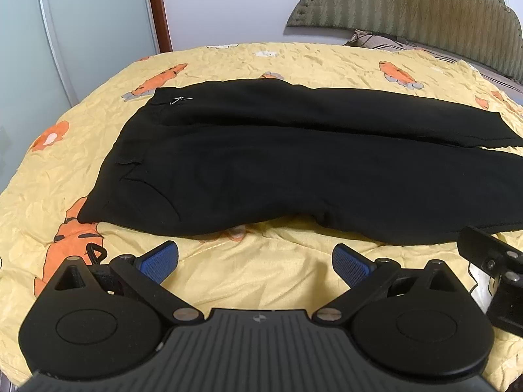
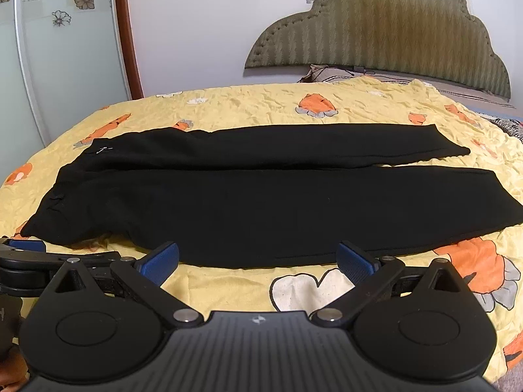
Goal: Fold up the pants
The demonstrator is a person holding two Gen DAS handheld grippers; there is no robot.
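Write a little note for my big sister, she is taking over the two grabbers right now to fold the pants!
Left gripper: open, empty, hovering above the yellow bedspread with orange flowers, just short of the near edge of the black fabric pants.
Right gripper: open, empty, at the near leg's edge, further toward the cuffs.
The pants lie spread flat, waistband to the left, both legs side by side running right, toward the padded olive headboard.
Done: pants laid out.
Left: every fold. Probably start by bringing one leg over the other.
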